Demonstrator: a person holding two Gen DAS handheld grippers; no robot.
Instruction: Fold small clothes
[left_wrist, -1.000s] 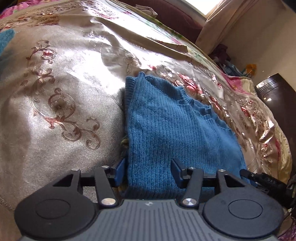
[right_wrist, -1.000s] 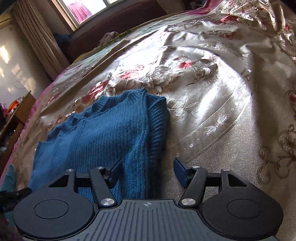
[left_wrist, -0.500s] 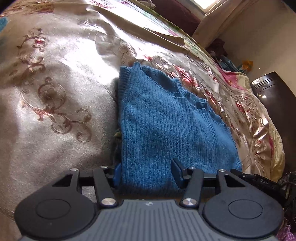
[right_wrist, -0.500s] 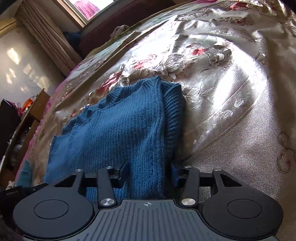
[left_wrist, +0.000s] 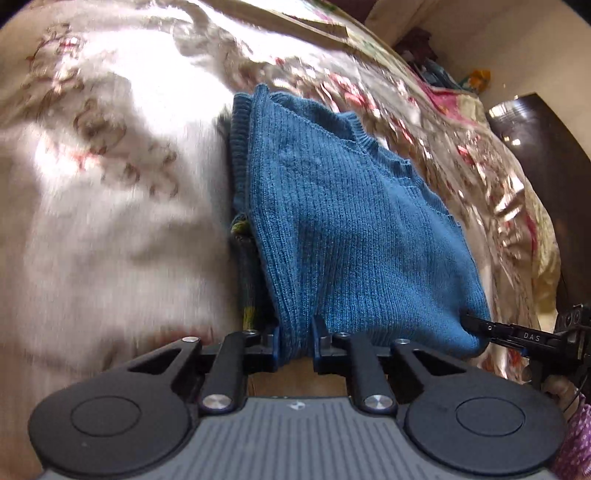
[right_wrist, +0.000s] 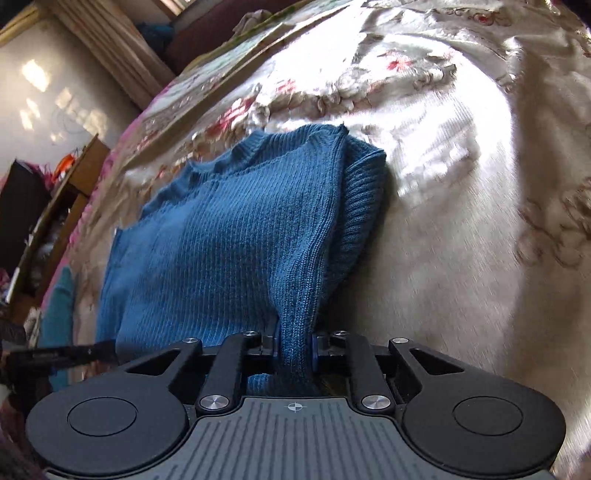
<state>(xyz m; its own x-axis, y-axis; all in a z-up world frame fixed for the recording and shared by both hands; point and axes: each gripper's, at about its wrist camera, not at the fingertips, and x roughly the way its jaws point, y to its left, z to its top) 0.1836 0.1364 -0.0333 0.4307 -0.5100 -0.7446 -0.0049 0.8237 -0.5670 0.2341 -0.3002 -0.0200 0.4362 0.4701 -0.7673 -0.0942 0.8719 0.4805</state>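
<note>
Blue knit sweater (left_wrist: 354, 229) lies on the bed (left_wrist: 110, 221), near corners bunched between closing left claw (left_wrist: 295, 341) and right claw (right_wrist: 294, 345). Shallow bites could slip when lifted, skewing the fold.

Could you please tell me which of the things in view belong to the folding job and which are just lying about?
Part of the job:
- blue knit sweater
- left gripper, closing on its near hem
- right gripper, closing on the other near corner

Lying about:
- floral bedspread
- curtain
- dark cabinet
</note>
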